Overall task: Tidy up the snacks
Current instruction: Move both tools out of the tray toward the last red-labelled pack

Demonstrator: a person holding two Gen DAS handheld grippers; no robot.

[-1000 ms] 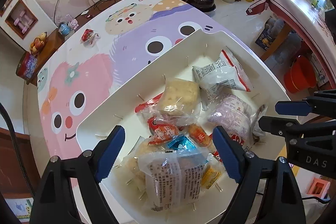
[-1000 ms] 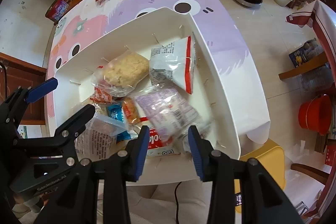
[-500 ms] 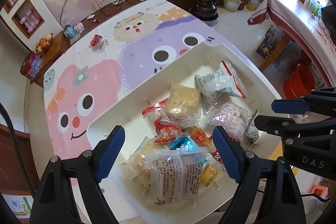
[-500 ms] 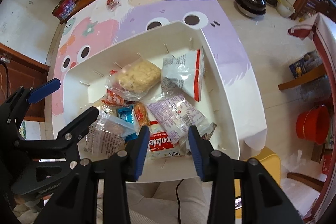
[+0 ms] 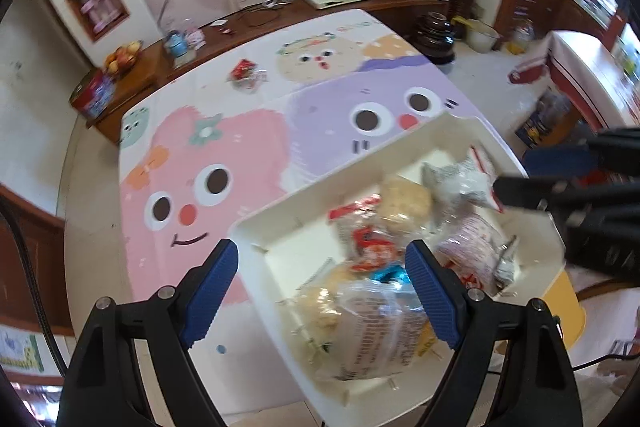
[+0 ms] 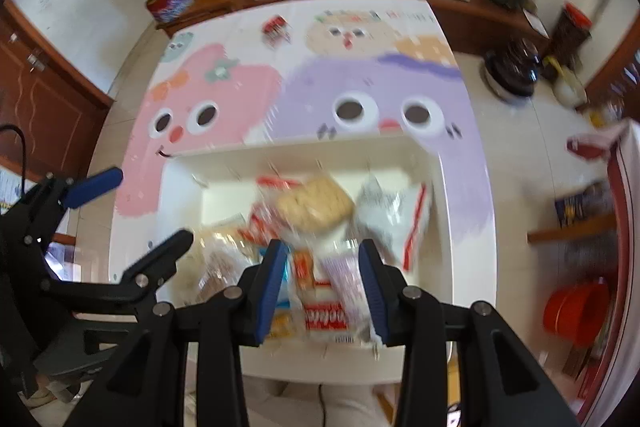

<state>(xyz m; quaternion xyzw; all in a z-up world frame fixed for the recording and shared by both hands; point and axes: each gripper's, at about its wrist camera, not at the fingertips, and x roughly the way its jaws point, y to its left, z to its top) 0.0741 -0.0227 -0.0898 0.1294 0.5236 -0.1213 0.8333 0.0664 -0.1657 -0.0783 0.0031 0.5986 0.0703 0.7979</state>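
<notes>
1. Snacks sat piled in the white tray (image 5: pixel 256 227) on the worktop (image 5: pixel 224 147); one stray red packet (image 5: pixel 244 71) lay well apart at the far end, easy to miss.
2. Left gripper (image 5: pixel 320 291): jaws wide, empty. Right gripper (image 6: pixel 324 283): jaws part-open, holding nothing.
3. Risk: tray sat near the worktop's edge, so a nudge could tip it off.
4. Crinkly wrappers overlapped, so a pinch could lift two.

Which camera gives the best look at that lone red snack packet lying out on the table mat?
The left wrist view: the red packet is sharper there. The right wrist view shows it too, beyond the white tray, but blurred.
</notes>
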